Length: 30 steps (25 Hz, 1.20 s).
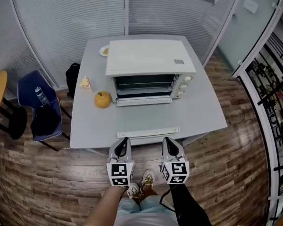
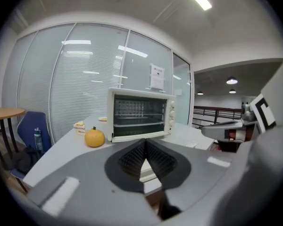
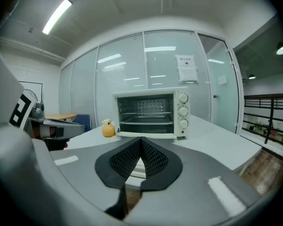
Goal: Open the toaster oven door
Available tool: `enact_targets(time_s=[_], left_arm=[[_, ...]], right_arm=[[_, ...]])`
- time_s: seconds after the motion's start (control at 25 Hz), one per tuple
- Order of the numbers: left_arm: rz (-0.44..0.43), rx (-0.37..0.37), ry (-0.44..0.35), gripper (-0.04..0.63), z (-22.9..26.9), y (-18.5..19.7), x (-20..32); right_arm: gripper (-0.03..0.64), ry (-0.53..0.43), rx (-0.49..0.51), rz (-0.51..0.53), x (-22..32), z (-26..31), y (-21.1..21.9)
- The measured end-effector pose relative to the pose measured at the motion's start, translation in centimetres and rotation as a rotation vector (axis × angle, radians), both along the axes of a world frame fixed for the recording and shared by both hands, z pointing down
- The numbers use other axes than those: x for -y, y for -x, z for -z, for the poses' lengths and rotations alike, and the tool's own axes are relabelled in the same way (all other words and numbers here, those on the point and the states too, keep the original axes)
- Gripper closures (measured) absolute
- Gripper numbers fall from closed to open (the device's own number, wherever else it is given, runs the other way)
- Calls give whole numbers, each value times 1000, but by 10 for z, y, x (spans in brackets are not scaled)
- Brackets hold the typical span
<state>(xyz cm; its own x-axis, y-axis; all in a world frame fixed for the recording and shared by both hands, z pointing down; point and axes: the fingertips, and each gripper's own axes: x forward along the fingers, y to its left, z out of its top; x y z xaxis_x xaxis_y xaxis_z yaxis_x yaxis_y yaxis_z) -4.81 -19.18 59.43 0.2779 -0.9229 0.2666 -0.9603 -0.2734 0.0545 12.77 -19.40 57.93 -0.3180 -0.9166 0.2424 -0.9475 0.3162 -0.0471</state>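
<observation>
A white toaster oven (image 1: 151, 67) stands at the back middle of the grey table (image 1: 203, 112), front facing me. Its glass door (image 1: 144, 85) looks closed, with racks showing through and a white bar (image 1: 144, 100) along its bottom edge. The oven also fills the middle of the left gripper view (image 2: 140, 114) and the right gripper view (image 3: 153, 113). My left gripper (image 1: 122, 142) and right gripper (image 1: 170, 141) hang side by side at the table's front edge, well short of the oven. Both are shut with nothing in them, pads meeting at the tips (image 2: 145, 142) (image 3: 140, 140).
An orange fruit (image 1: 102, 99) and a sandwich slice (image 1: 85, 83) lie left of the oven, a small plate (image 1: 104, 51) behind it. A white strip (image 1: 148, 133) lies at the table's front edge. A blue chair (image 1: 37, 102) and a black bag (image 1: 73, 76) stand to the left.
</observation>
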Motion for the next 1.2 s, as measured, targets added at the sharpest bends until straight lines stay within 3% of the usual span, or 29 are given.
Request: enact_targets(time_s=[0.24,0.52,1.2], left_arm=[[-23,40,-100,537,81,5,-3],[4,59,-159,537,151,2,-5],[76,99,-286,537,223,-48,-28]], right_arm=[[615,-122,-23,7,-8,78,-1],[615,-224,-24,33,-11,152,-14],[615,-306,-35,173,-15,197,-51]])
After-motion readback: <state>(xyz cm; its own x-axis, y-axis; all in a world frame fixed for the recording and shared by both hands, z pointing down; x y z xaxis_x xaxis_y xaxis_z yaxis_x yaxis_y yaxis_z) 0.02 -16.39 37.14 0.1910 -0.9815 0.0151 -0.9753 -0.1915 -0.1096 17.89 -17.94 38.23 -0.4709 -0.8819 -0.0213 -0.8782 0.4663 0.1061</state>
